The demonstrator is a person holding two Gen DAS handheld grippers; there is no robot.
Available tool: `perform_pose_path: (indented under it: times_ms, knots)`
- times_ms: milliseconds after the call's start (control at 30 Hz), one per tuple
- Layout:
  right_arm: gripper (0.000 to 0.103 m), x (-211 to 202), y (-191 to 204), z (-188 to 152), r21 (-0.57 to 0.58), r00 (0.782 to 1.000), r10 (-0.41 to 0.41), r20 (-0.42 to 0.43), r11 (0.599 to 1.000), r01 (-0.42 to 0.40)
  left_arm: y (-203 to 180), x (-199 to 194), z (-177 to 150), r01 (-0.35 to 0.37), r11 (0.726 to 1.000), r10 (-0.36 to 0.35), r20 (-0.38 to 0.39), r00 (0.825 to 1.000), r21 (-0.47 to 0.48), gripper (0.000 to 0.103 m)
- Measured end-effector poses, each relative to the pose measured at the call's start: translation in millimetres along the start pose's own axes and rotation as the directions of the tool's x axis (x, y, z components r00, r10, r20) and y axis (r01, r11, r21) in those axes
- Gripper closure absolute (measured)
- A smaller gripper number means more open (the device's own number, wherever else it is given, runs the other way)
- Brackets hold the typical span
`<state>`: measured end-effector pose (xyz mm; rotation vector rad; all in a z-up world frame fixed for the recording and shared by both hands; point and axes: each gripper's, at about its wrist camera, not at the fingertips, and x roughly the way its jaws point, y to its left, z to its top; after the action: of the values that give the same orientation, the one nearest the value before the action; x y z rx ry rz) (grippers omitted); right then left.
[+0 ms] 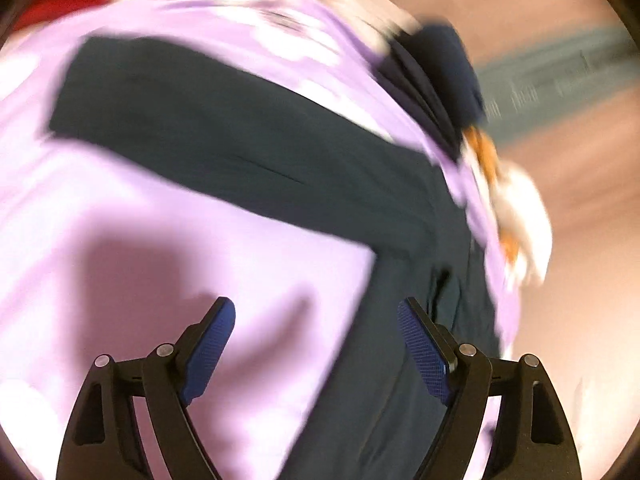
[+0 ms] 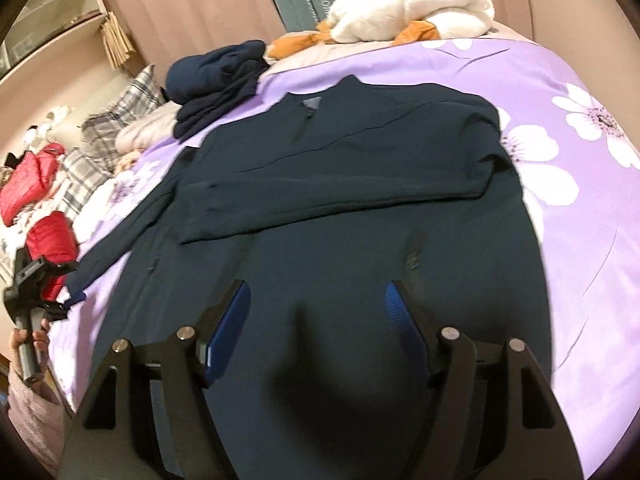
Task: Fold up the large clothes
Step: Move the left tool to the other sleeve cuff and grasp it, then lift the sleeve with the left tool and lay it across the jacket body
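Right wrist view: dark jacket [image 2: 360, 200] lies mid-bed on the lilac flowered bedspread [image 2: 580, 200], folded navy clothes [image 2: 216, 80] near its far edge, curtains [image 2: 200, 0] behind. Right gripper [image 2: 318, 320] and left gripper [image 1: 316, 344] both gape empty.

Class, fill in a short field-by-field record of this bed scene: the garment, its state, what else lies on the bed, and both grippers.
garment: dark jacket, spread flat on the bedspread
sleeves: one folded across the chest, the other stretched out to the left side of the right wrist view
bedspread: purple with white flowers
pile: folded navy clothes near the collar
far end: white plush toy
left gripper: open, holds nothing, over the jacket's edge
right gripper: open, holds nothing, above the hem
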<state>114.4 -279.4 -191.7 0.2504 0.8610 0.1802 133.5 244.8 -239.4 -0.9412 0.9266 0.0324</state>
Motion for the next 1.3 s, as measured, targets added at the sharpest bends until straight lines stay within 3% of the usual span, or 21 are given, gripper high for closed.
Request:
perform_pose_path:
  times_ms: [100,300,467,600,900,1000,1033,1067,1133,1167,1200,1300]
  knots:
    - [0.032,-4.7,12.7,-9.1,0.022,0.999,0.048,0.002,0.999,-0.048,31.4,-14.5,7.5,0.056,0.988,-0.048,0.060,0.997,-0.142,0.021]
    - [0.031,-7.3,34.7,-16.4,0.042,0.996,0.094,-0.005,0.995,-0.094,54.6,-21.8,22.5,0.139,0.959,-0.104,0.151,0.983,-0.248,0.021]
    - [0.031,-7.1,38.8,-12.5,0.081,0.992,0.127,0.008,0.989,-0.127,91.0,-22.1,34.8,0.177,0.926,-0.118,0.189,0.975,-0.333,0.021]
    - [0.031,-9.0,44.2,-11.3,0.091,0.991,0.130,0.008,0.987,-0.130,98.4,-16.8,42.8,0.208,0.907,-0.122,0.243,0.962,-0.367,0.021]
    - [0.031,-9.0,61.2,-6.0,0.055,0.989,0.145,0.005,0.988,-0.145,90.1,-0.1,75.3,0.139,0.929,-0.035,0.293,0.956,-0.343,0.021]
    - [0.031,-5.6,64.1,-6.4,0.045,0.989,0.145,-0.005,0.989,-0.144,82.7,5.6,86.5,0.075,0.948,0.018,0.288,0.957,-0.308,0.021]
    - [0.031,-4.1,64.2,-6.3,0.042,0.990,0.140,-0.011,0.989,-0.139,77.0,7.0,90.8,0.021,0.958,0.063,0.281,0.958,-0.288,0.021]
    - [0.031,-2.3,64.2,-6.3,0.040,0.991,0.135,-0.015,0.990,-0.135,73.1,7.2,92.7,-0.022,0.962,0.101,0.281,0.954,-0.272,0.023]
    - [0.031,0.1,62.7,-6.2,0.044,0.991,0.132,-0.020,0.990,-0.131,67.7,7.9,95.0,-0.095,0.961,0.170,0.280,0.945,-0.261,0.044]
    - [0.031,0.5,62.0,-6.2,0.046,0.991,0.131,-0.021,0.990,-0.130,66.8,8.7,96.8,-0.118,0.959,0.190,0.277,0.942,-0.258,0.060]
    - [0.031,1.3,61.0,-6.2,0.048,0.991,0.129,-0.023,0.991,-0.128,67.8,9.2,98.2,-0.110,0.960,0.182,0.275,0.944,-0.259,0.069]
    - [0.031,3.1,58.2,-6.3,0.049,0.992,0.120,-0.029,0.992,-0.118,66.5,7.3,100.6,-0.114,0.963,0.183,0.283,0.941,-0.243,0.071]
